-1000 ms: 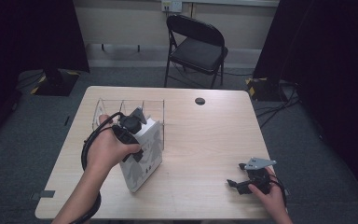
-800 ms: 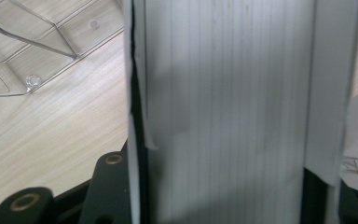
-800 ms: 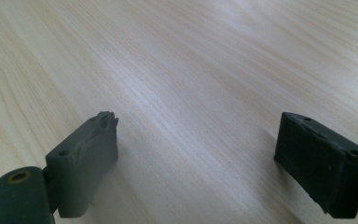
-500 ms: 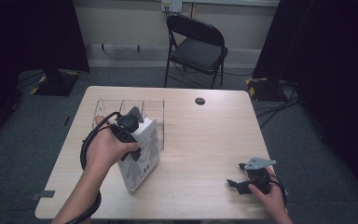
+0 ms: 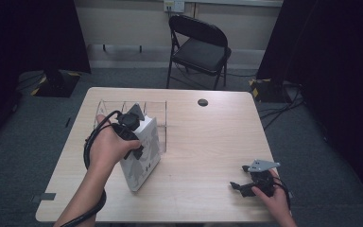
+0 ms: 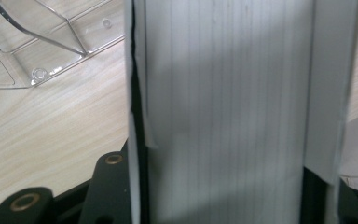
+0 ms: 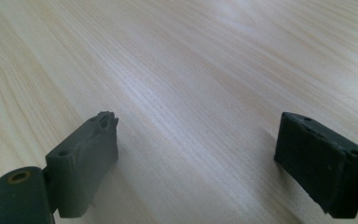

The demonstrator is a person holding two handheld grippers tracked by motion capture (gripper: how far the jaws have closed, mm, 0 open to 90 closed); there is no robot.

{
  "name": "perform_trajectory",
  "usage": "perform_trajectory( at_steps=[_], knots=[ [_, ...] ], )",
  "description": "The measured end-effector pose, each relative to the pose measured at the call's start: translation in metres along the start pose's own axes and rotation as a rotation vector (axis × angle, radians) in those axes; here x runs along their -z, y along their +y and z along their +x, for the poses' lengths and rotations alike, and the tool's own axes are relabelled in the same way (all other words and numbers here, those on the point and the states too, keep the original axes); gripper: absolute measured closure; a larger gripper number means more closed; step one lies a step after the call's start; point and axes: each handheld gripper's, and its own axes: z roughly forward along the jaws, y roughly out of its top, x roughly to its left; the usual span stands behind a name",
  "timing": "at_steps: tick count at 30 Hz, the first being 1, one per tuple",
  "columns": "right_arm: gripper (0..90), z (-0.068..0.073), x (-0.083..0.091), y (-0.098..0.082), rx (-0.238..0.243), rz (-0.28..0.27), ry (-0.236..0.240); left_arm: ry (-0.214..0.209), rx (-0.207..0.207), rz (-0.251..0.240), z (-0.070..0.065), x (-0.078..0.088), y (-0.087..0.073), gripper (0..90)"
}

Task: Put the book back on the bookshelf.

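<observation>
One thick white paperback book (image 5: 142, 153) is tilting upright against the clear acrylic rack (image 5: 157, 109) at ten o'clock, clamped by the left tool (image 5: 131, 126) (nearly slotted); the right tool (image 5: 240, 186) is gaping empty on the bench (image 5: 208, 142).

the person's left forearm comes in from the bottom edge and angles up and inward, its hand wrapped round the black left tool (image 5: 131, 128), which points downward with its jaws clamped on something wide, a black cable looping round the wrist. the right hand lies low near the near right edge, holding the black right tool (image 5: 238, 187) with the grey three-cornered plate on top, pointed leftward, jaws spread well apart with nothing between them.
</observation>
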Motion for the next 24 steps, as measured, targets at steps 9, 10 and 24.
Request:
perform_trajectory(
  at_steps=[9, 10, 24],
  knots=[
    [12.0, 0.000, 0.000, 0.000, -0.004, 0.000, -0.001, 0.010, 0.005, 0.011, -0.001, 0.001, 0.006, 52.9],
    [12.0, 0.000, 0.000, 0.000, -0.004, 0.000, -0.001, 0.011, 0.009, 0.011, -0.001, 0.001, 0.007, 52.9],
    [11.9, 0.000, 0.000, 0.000, -0.002, -0.001, -0.001, 0.013, 0.058, -0.007, 0.001, -0.002, 0.017, 52.9]
  ],
)
